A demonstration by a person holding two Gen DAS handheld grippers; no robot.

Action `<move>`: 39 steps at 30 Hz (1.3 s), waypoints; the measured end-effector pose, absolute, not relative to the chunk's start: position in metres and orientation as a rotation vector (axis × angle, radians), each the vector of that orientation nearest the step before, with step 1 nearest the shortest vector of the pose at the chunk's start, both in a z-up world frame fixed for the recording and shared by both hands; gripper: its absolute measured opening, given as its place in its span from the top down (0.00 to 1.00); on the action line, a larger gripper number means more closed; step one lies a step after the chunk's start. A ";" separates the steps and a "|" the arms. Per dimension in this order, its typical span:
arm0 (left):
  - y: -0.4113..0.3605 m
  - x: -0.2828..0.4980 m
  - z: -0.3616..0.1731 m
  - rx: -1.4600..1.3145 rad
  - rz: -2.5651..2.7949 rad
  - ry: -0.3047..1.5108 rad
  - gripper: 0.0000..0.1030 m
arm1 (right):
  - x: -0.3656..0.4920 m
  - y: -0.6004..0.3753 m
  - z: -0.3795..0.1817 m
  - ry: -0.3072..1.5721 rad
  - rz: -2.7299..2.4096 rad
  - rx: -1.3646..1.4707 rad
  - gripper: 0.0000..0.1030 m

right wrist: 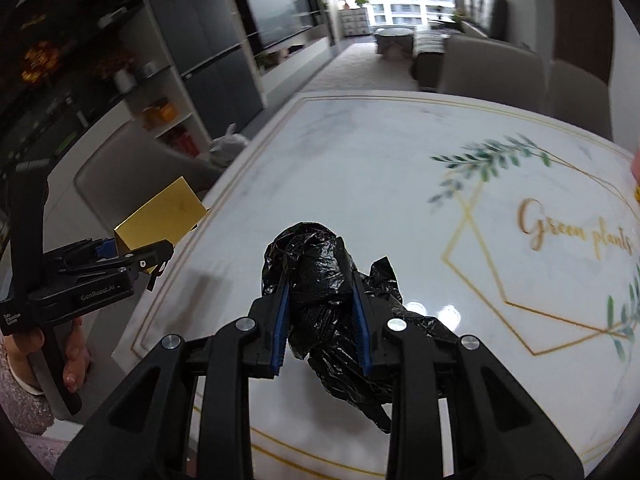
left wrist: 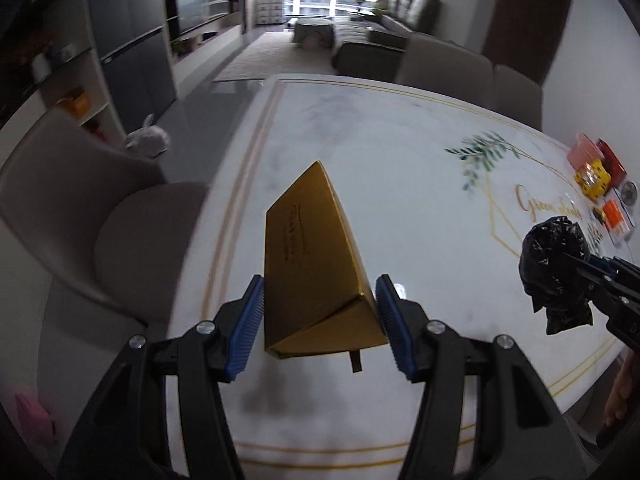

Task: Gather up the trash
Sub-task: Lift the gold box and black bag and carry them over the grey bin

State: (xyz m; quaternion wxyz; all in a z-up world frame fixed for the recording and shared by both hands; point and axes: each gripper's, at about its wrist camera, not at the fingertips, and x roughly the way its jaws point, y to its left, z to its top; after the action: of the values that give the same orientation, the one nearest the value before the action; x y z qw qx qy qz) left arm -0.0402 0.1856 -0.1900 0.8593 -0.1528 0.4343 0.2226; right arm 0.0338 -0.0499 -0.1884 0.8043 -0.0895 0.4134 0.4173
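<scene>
A gold cardboard box [left wrist: 308, 256] hangs above the white marble table [left wrist: 360, 132], and my left gripper [left wrist: 320, 284] is shut on its sides with the blue pads pressing. From the right wrist view the same gold box [right wrist: 160, 216] and left gripper [right wrist: 132, 258] show at the table's left edge, held by a hand [right wrist: 72, 360]. My right gripper [right wrist: 319, 280] is shut on a crumpled black plastic bag [right wrist: 316, 264] just above the table [right wrist: 360, 168]. In the left wrist view, bag [left wrist: 556, 268] and right gripper [left wrist: 600, 280] sit at the far right.
Small colourful packets [left wrist: 596, 172] lie at the table's right edge. A beige chair [left wrist: 80, 216] stands left of the table, more chairs [left wrist: 448, 60] at its far side. A white bag [left wrist: 148, 140] sits on the floor by the shelves.
</scene>
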 end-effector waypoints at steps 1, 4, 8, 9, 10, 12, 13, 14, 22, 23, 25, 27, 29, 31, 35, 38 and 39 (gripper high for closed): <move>0.197 -0.064 -0.189 -0.344 0.519 0.907 0.45 | 0.022 -0.032 -0.187 0.882 0.939 -0.213 0.75; 0.227 -0.134 -0.189 -0.416 0.660 0.893 0.45 | -0.022 0.029 -0.186 0.884 1.090 -0.276 0.75; 0.264 -0.229 -0.186 -0.512 0.850 0.856 0.45 | -0.092 0.108 -0.186 0.872 1.279 -0.372 0.75; 0.271 -0.248 -0.186 -0.528 0.887 0.849 0.45 | -0.113 0.130 -0.186 0.865 1.332 -0.402 0.75; 0.278 -0.269 -0.185 -0.543 0.928 0.840 0.45 | -0.131 0.147 -0.187 0.859 1.373 -0.425 0.75; 0.295 -0.315 -0.184 -0.576 1.011 0.825 0.45 | -0.168 0.183 -0.190 0.851 1.455 -0.470 0.74; 0.304 -0.339 -0.184 -0.594 1.053 0.816 0.45 | -0.186 0.201 -0.192 0.850 1.492 -0.490 0.75; 0.313 -0.361 -0.184 -0.608 1.087 0.808 0.45 | -0.208 0.221 -0.195 0.845 1.533 -0.513 0.75; 0.368 -0.500 -0.196 -0.697 1.298 0.775 0.45 | -0.345 0.348 -0.227 0.838 1.742 -0.632 0.74; 0.372 -0.507 -0.197 -0.703 1.316 0.773 0.45 | -0.358 0.355 -0.231 0.834 1.763 -0.641 0.74; 0.379 -0.530 -0.206 -0.736 1.351 0.760 0.45 | -0.389 0.376 -0.241 0.819 1.807 -0.672 0.74; 0.383 -0.549 -0.216 -0.778 1.390 0.744 0.45 | -0.416 0.393 -0.252 0.814 1.846 -0.703 0.74; 0.383 -0.563 -0.228 -0.820 1.422 0.732 0.45 | -0.436 0.405 -0.266 0.807 1.880 -0.737 0.74; 0.384 -0.574 -0.243 -0.859 1.454 0.723 0.45 | -0.460 0.421 -0.285 0.803 1.909 -0.783 0.74; 0.390 -0.591 -0.278 -0.909 1.496 0.721 0.45 | -0.489 0.447 -0.332 0.816 1.951 -0.863 0.74; 0.399 -0.602 -0.311 -0.940 1.516 0.719 0.45 | -0.505 0.459 -0.371 0.810 1.968 -0.919 0.74; 0.402 -0.607 -0.323 -0.946 1.520 0.718 0.45 | -0.510 0.463 -0.386 0.813 1.974 -0.932 0.74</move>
State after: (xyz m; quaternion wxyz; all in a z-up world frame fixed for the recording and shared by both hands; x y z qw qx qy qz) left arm -0.6067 0.4016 -0.3226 0.5699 -0.4031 0.3057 0.6475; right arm -0.5102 0.4629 -0.3860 0.3949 -0.3676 0.3206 0.7786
